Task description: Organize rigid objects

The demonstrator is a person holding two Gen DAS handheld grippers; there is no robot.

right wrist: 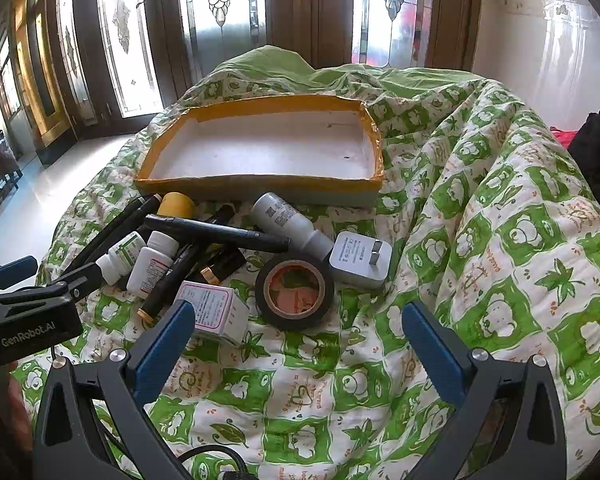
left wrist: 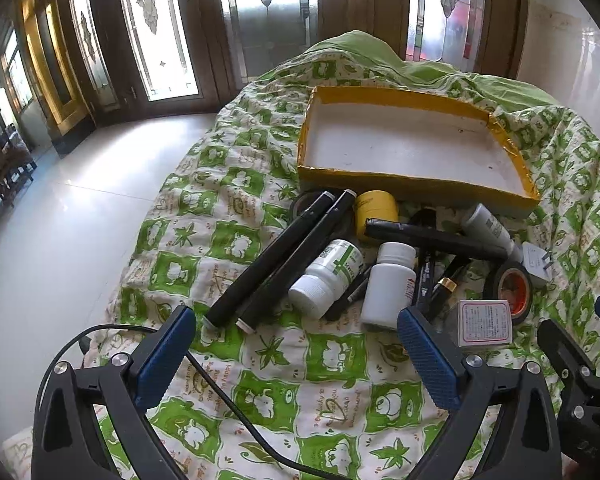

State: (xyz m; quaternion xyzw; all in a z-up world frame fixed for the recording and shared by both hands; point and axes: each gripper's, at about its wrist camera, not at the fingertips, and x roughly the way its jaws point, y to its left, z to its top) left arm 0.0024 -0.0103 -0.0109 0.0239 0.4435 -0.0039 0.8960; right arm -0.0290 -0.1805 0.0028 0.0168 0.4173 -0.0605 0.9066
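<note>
A pile of small items lies on a green-and-white quilt in front of an empty yellow-rimmed tray [left wrist: 312, 128] [right wrist: 260, 102]. It holds two black tubes [left wrist: 272, 256], two white pill bottles [left wrist: 388, 284] [right wrist: 152, 264], a yellow jar [left wrist: 376, 210], a grey bottle [right wrist: 284, 220], a black tape roll [right wrist: 296, 290], a white charger plug [right wrist: 360, 258] and a small white box [right wrist: 216, 312]. My left gripper [left wrist: 296, 320] is open, just short of the bottles. My right gripper [right wrist: 296, 320] is open, just short of the tape roll.
The quilt [right wrist: 500, 240] covers a rounded surface that drops to a white tiled floor [left wrist: 60, 220] on the left. Wooden doors with glass panels stand behind. A black cable [left wrist: 228, 400] runs across the quilt near my left gripper. Dark cloth [right wrist: 596, 148] lies at far right.
</note>
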